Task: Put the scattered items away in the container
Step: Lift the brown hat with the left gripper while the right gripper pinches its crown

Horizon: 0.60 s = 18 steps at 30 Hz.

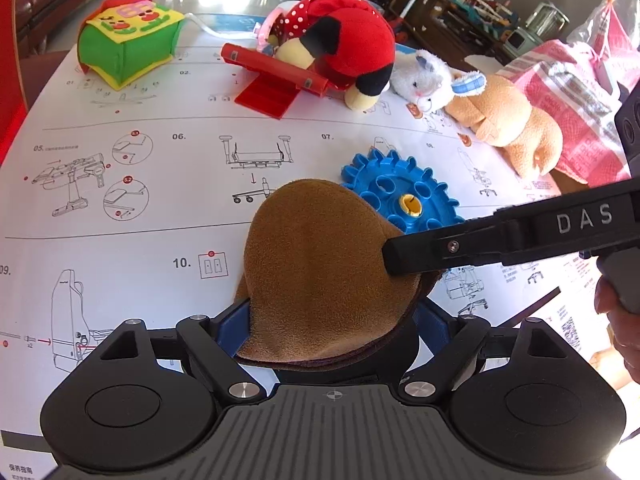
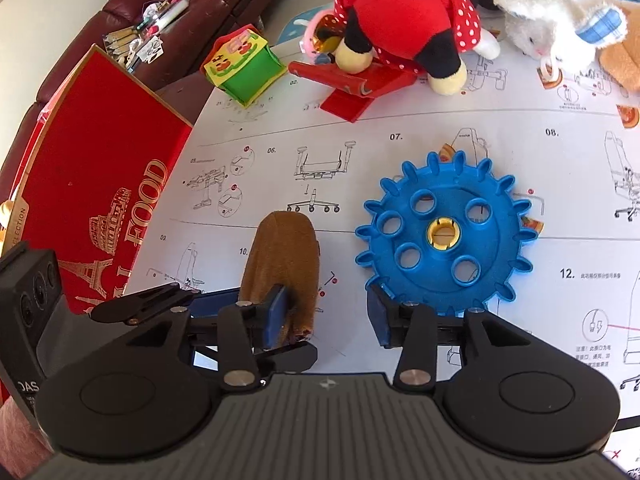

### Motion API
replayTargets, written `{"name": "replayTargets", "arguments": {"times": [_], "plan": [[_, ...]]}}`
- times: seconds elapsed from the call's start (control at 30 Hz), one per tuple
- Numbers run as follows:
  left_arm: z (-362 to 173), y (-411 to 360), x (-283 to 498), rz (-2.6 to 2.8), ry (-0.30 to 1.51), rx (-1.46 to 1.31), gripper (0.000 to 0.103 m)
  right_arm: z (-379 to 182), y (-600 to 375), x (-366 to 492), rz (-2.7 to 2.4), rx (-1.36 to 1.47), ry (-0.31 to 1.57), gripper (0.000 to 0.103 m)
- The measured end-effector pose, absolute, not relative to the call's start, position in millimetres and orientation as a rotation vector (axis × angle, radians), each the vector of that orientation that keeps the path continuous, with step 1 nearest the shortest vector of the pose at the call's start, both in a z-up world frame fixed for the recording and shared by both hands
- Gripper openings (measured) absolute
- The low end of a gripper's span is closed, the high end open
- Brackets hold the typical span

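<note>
Far left in the right wrist view, a red FOOD box point(image 2: 100, 184) lies at the edge of the counter point(image 2: 500, 360), which is covered by a printed chair-assembly sheet point(image 1: 160, 240). Toward the back stand a green felt house point(image 1: 128, 46), then a red plastic stand point(image 1: 272, 80) with a red polka-dot plush mouse point(image 1: 348, 40) slumped over it.

Nearer the cameras, the left gripper point(image 1: 334, 314) stands wide and clamps a brown plush piece point(image 1: 320, 272) across its breadth, both blue pads against its sides, the piece upright on the sheet. The right gripper point(image 2: 328, 312) is about half open and holds nothing: one finger touches the plush's side, and only bare paper lies between its pads.

Just beside the plush lies a blue toy gear point(image 2: 446, 236). Farther right lie a white plush rabbit point(image 1: 424, 76) and a tan plush toy point(image 1: 508, 120), touching each other.
</note>
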<state>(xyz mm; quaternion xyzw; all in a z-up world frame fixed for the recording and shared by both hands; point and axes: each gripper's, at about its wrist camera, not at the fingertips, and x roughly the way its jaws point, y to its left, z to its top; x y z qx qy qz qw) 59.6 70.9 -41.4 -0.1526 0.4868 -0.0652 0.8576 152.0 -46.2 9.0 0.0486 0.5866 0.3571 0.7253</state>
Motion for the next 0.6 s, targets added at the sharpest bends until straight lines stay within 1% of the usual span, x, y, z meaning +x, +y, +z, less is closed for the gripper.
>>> {"name": "replayTargets", "arguments": {"times": [0.03, 0.07, 0.1, 0.13, 0.17, 0.33, 0.47, 0.5, 0.6], "plan": [[-41.3, 70.4, 59.3, -0.133, 1.023, -0.310, 0.085, 8.2, -45.8, 151.9, 0.790, 0.118, 1.299, 0.045], [-41.1, 69.7, 59.1, -0.129, 1.024, -0.301, 0.085, 7.9, -45.2, 151.6, 0.797, 0.131, 1.306, 0.037], [-40.9, 68.9, 59.0, -0.128, 1.025, -0.294, 0.085, 8.7, -44.3, 151.0, 0.808, 0.141, 1.312, 0.033], [-40.7, 68.0, 58.6, -0.127, 1.025, -0.285, 0.085, 11.1, -42.7, 149.9, 0.821, 0.145, 1.313, 0.021], [-40.1, 66.7, 58.2, -0.122, 1.024, -0.276, 0.085, 14.0, -40.5, 147.8, 0.829, 0.135, 1.304, 0.018], [-33.4, 63.5, 54.7, -0.082, 1.022, -0.238, 0.086, 26.7, -31.3, 136.0, 0.823, 0.066, 1.249, 0.010], [-21.6, 57.7, 46.0, -0.037, 1.012, -0.194, 0.088, 33.2, -26.5, 130.3, 0.800, 0.031, 1.234, 0.009], [-18.8, 55.1, 42.7, -0.031, 1.008, -0.175, 0.091, 34.9, -25.9, 129.0, 0.795, 0.033, 1.233, 0.009], [-11.2, 43.2, 30.6, -0.025, 0.998, -0.110, 0.090, 39.8, -25.1, 127.7, 0.740, 0.016, 1.207, 0.008]]}}
